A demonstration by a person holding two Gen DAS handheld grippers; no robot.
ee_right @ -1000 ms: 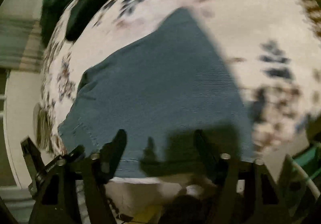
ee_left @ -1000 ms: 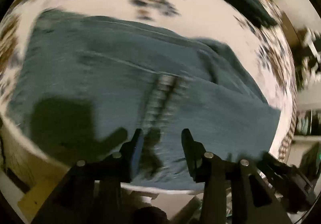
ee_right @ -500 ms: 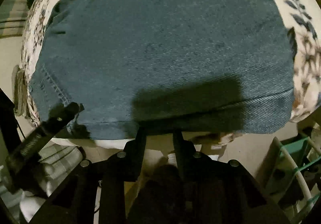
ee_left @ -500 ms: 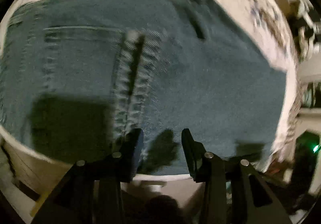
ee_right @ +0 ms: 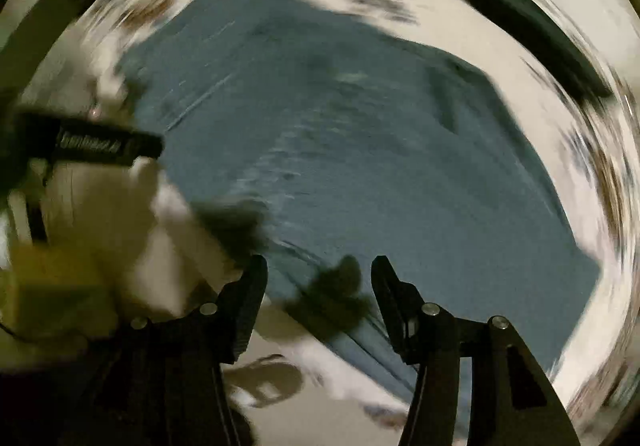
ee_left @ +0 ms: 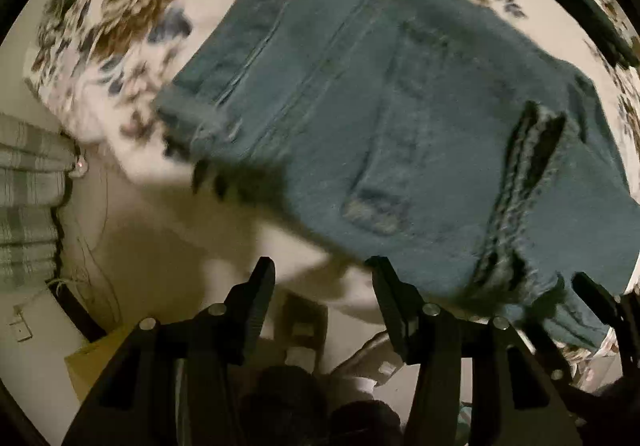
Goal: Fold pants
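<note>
Pants folded flat on bed, one end over near edge. Left gripper agape, empty, off edge. Right gripper agape, empty, above near hem. Risk: overhanging denim slides off bed, undoing fold; both views blurred.

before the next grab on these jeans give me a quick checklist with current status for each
1. Left gripper open with nothing between the fingers: ok.
2. Right gripper open with nothing between the fingers: ok.
3. Jeans lying on the floral bedspread, not bunched: ok.
4. Jeans edge within the grippers' line: the near edge lies just ahead of both: ok.
5. Right wrist view sharp enough to pick a grasp point: heavy motion blur, not ok.
6. Which fold stage the jeans are in: cannot tell.
</note>
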